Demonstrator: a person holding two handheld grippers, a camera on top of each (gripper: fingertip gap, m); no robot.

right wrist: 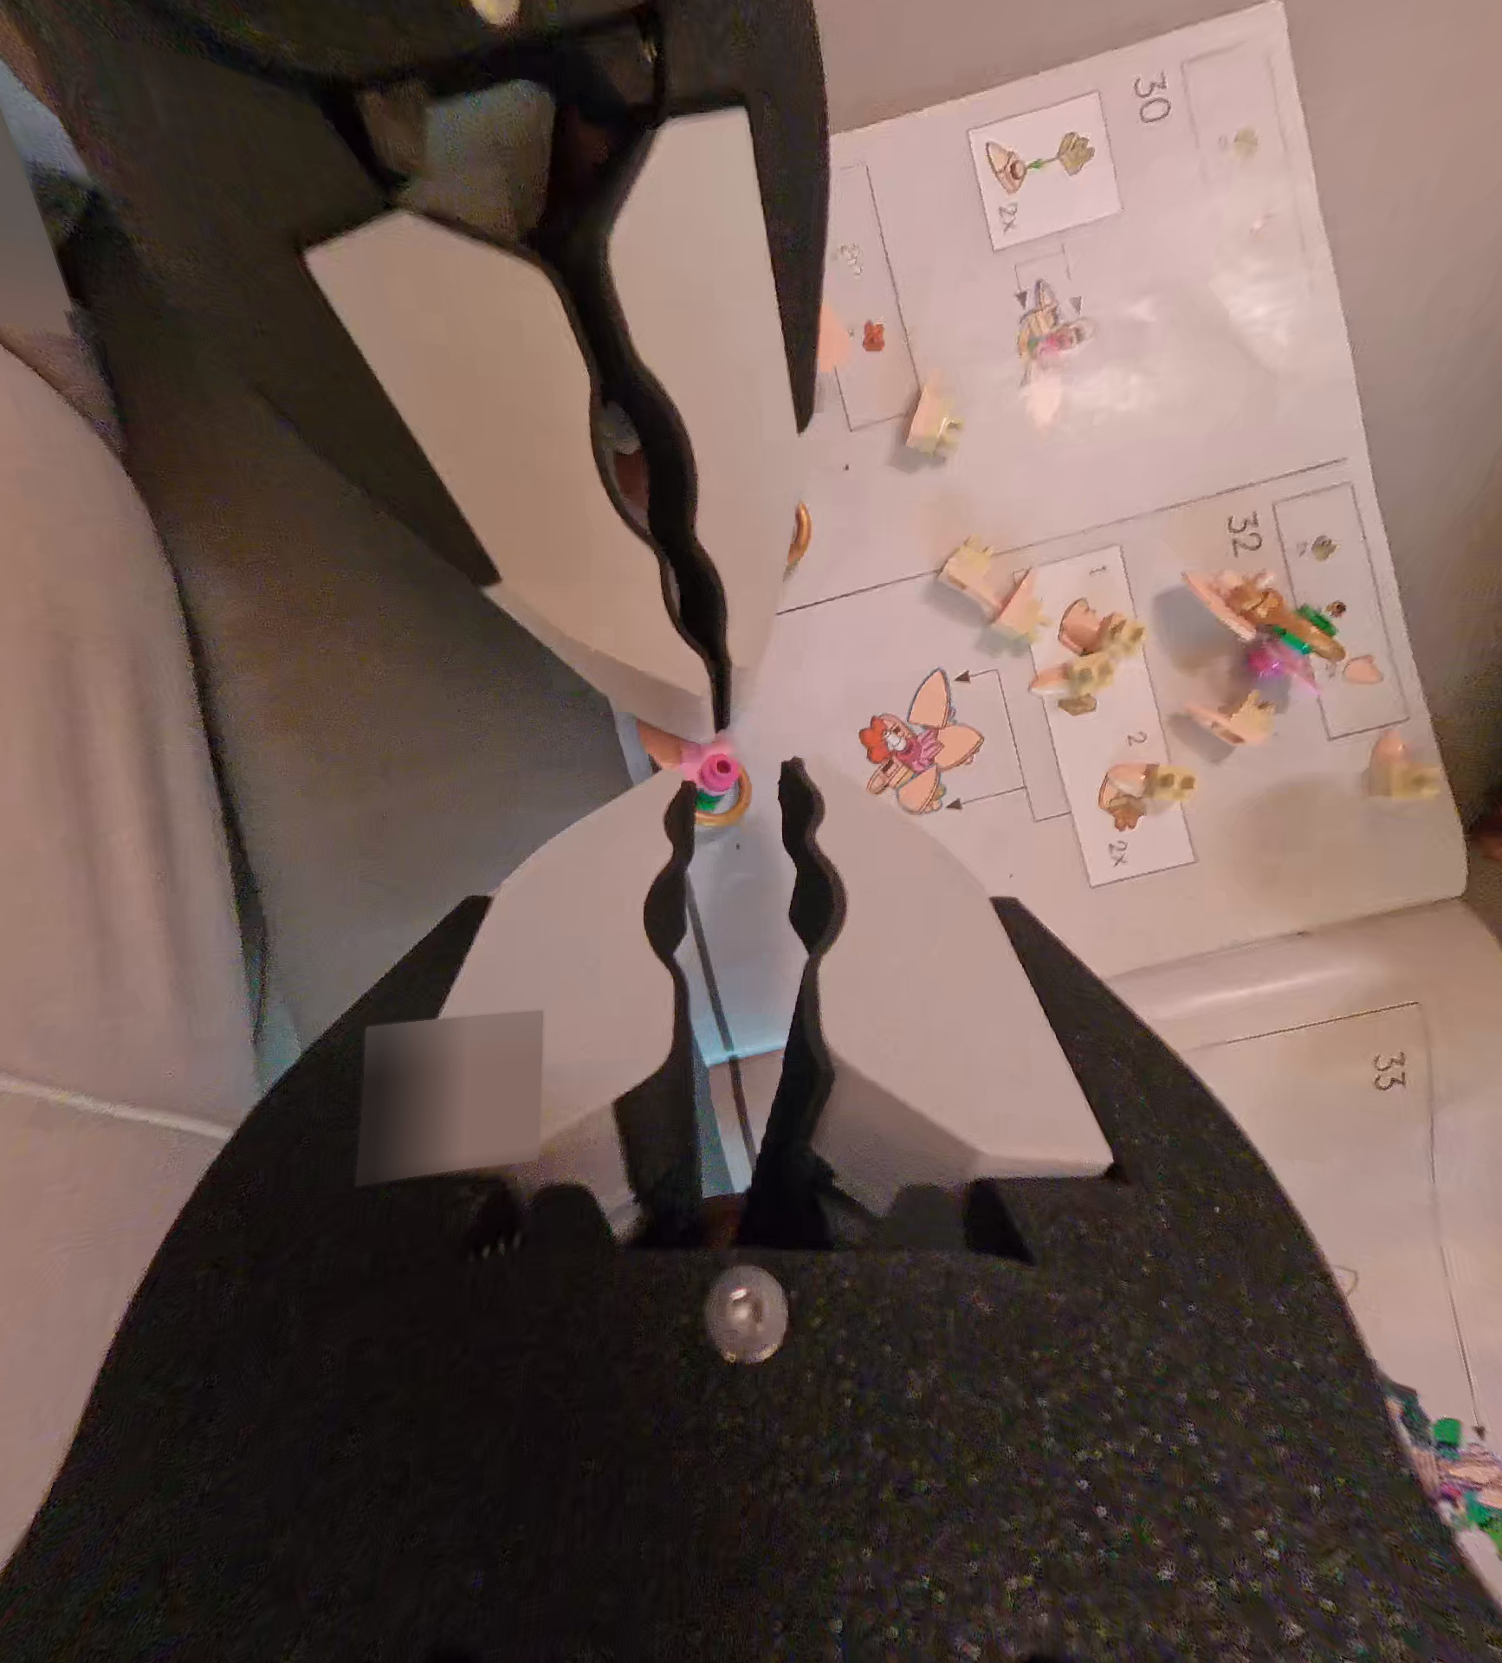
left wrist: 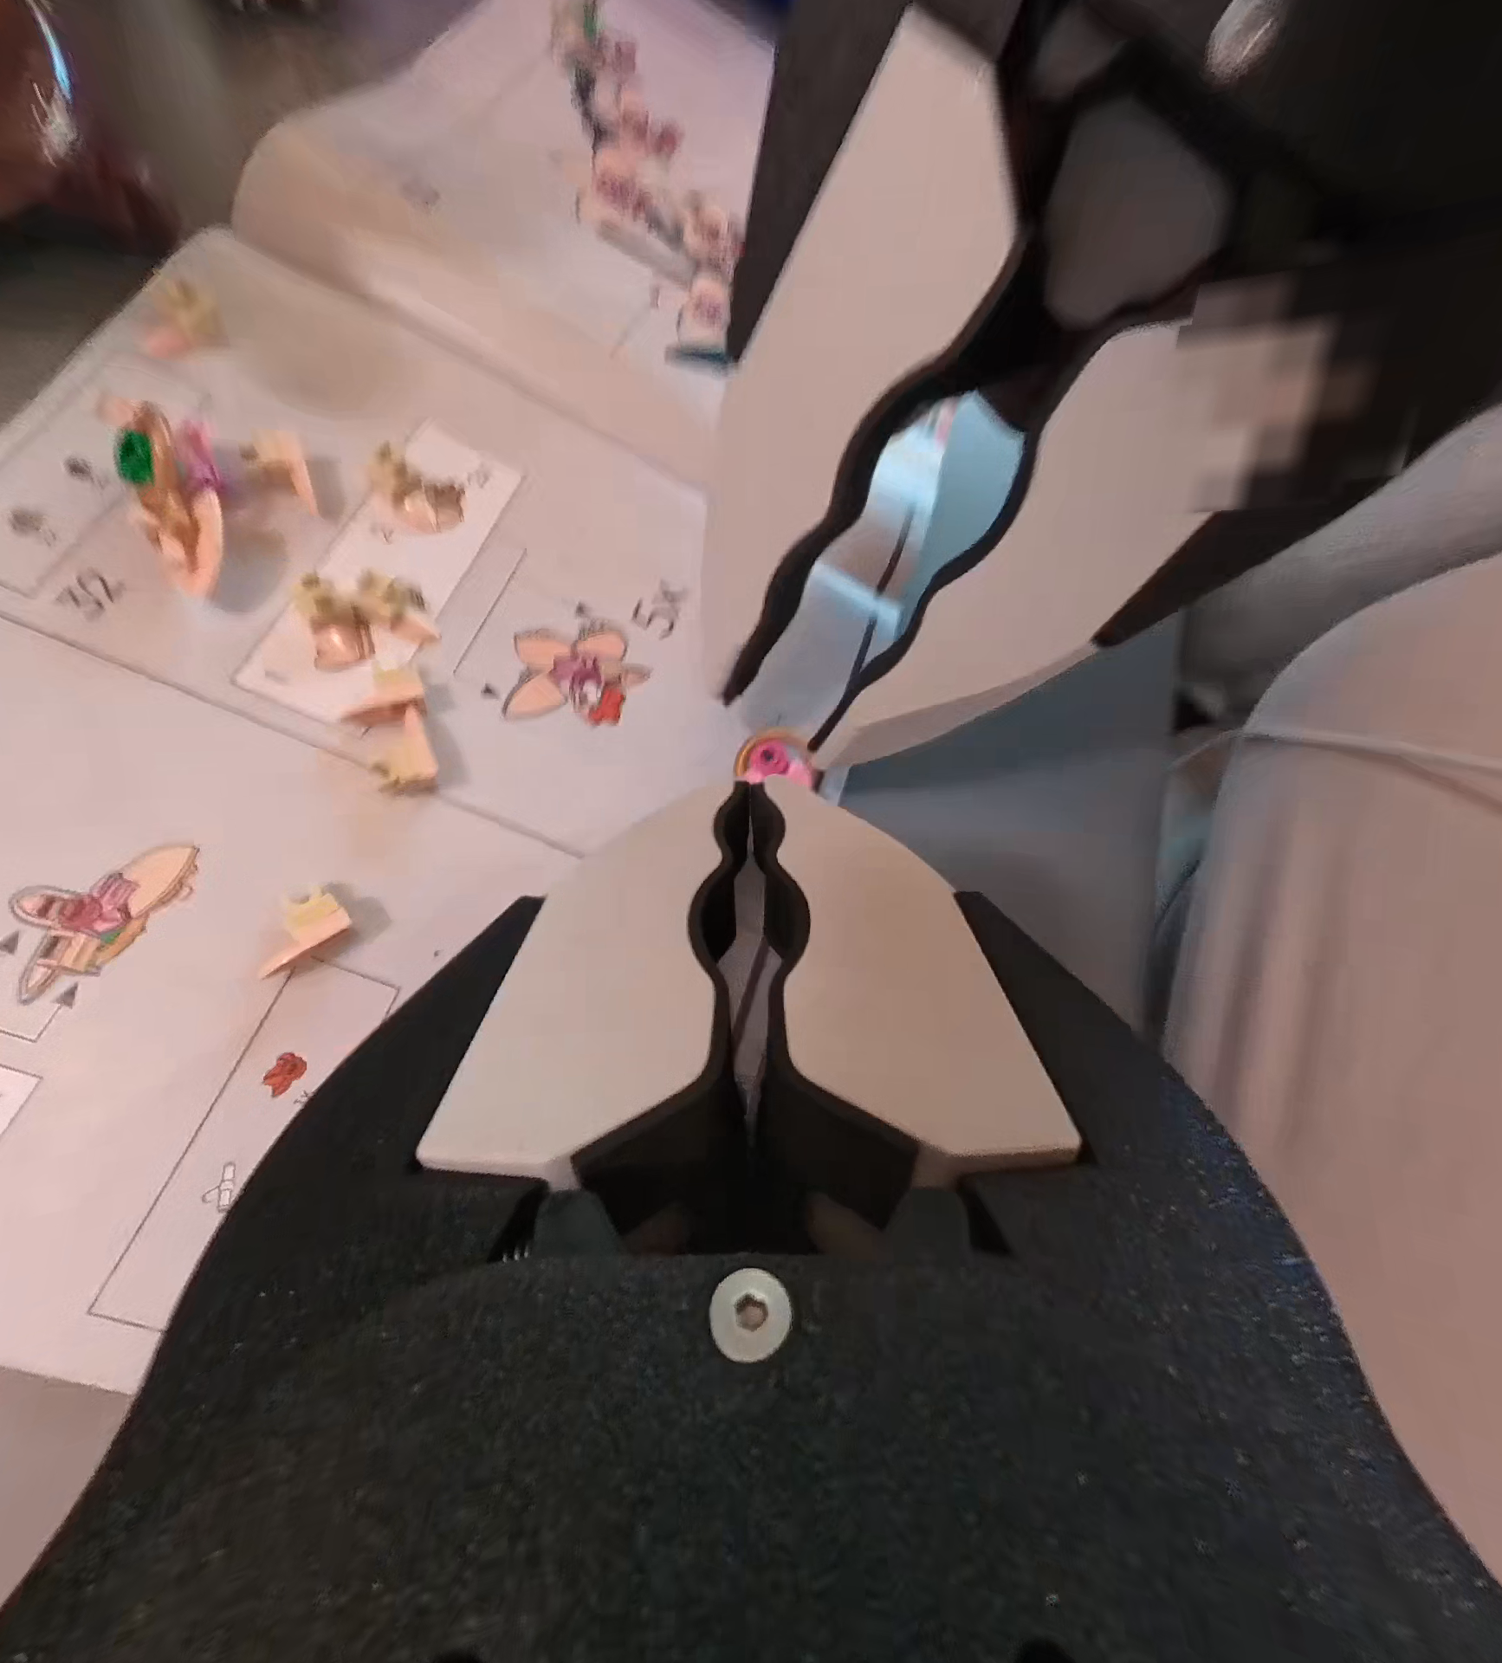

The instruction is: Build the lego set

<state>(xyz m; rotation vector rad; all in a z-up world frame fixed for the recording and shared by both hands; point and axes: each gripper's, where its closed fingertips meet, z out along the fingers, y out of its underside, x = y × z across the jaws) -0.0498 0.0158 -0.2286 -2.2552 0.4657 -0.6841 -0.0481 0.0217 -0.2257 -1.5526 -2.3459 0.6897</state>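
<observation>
My left gripper (left wrist: 752,790) is shut on the edge of a small flower piece (left wrist: 774,760): a pink stud part with a gold ring. In the right wrist view the left gripper (right wrist: 720,720) comes down from the top and holds this piece (right wrist: 716,765), which has a peach petal behind it. My right gripper (right wrist: 737,781) is open, and its left fingertip (right wrist: 683,796) is right beside the piece. In the left wrist view the right gripper (left wrist: 774,717) reaches in from the upper right, its jaws apart just above the piece.
An open instruction booklet (left wrist: 54,765) (right wrist: 909,558) lies on a beige leather cushion (right wrist: 54,630). A partly built flower with a green part (left wrist: 162,486) (right wrist: 1269,630) and several loose peach and tan pieces (left wrist: 369,621) (right wrist: 1080,648) lie on its pages. The tips of both grippers are at nearly the same place.
</observation>
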